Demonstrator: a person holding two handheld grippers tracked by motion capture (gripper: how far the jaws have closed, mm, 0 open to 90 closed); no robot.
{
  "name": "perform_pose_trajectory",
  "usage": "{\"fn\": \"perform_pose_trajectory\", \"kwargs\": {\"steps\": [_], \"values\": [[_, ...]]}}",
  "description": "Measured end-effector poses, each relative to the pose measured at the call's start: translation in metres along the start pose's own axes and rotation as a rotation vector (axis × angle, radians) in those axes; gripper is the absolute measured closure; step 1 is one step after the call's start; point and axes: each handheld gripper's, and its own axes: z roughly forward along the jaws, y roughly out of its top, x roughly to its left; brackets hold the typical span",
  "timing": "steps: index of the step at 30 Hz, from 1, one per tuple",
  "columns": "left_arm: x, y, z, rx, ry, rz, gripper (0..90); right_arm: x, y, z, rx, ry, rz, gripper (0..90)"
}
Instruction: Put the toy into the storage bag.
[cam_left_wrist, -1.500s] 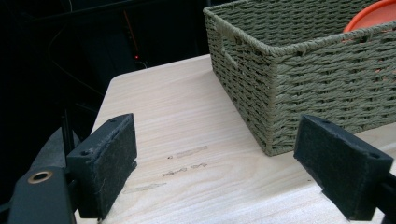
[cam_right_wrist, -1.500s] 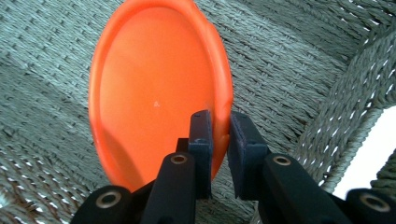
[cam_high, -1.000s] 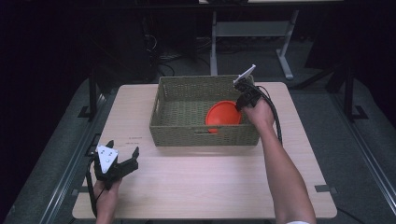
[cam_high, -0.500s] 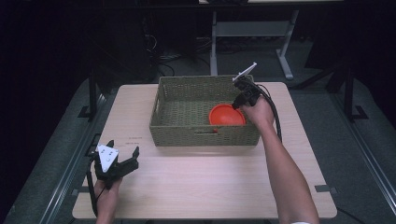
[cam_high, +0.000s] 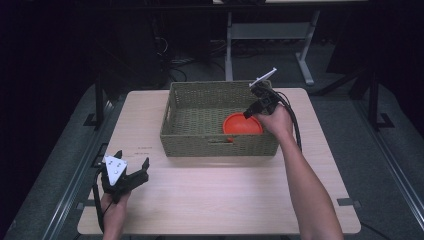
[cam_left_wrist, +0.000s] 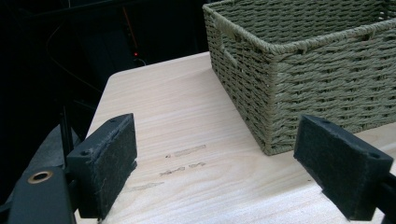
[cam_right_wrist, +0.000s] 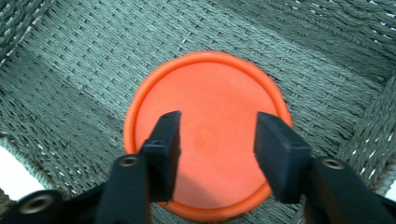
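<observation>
An orange round plate (cam_high: 240, 124) lies flat on the floor of a woven basket (cam_high: 200, 107), at its right front corner. My right gripper (cam_high: 248, 114) reaches in over the basket's right wall and hangs just above the plate. In the right gripper view the plate (cam_right_wrist: 205, 107) sits below the right gripper (cam_right_wrist: 217, 126), which is open with nothing held between its jaws. My left gripper (cam_high: 132, 157) rests low at the table's front left, open and empty, pointing toward the basket. In the left gripper view the left gripper (cam_left_wrist: 219, 154) frames bare table beside the basket's corner (cam_left_wrist: 317, 79).
The light wooden table (cam_high: 210, 195) has free room in front of the basket and on both sides. The basket's left half holds nothing. Dark floor, cables and a metal stand (cam_high: 265, 35) lie beyond the far edge.
The orange plate now sits a little lower and flatter in the basket. The right hand has shifted only slightly above it. The left gripper has not moved.
</observation>
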Motion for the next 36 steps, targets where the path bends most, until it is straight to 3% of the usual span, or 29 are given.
{"fn": "perform_pose_trajectory", "kwargs": {"steps": [8,18,23,36], "values": [[-0.002,0.0,0.0,0.001,-0.003,0.004,12.7,0.001,-0.002,-0.004,-0.038,0.005,0.017,36.2],[-0.002,0.0,-0.002,-0.006,-0.002,0.003,12.7,0.003,-0.004,-0.005,-0.03,0.021,0.012,34.9],[-0.003,0.0,-0.002,-0.005,-0.005,0.009,12.7,0.006,-0.004,-0.01,-0.047,0.07,0.018,34.6],[-0.003,0.001,-0.002,-0.003,-0.004,0.009,12.7,0.013,-0.005,-0.017,-0.056,0.11,0.002,33.5]]}}
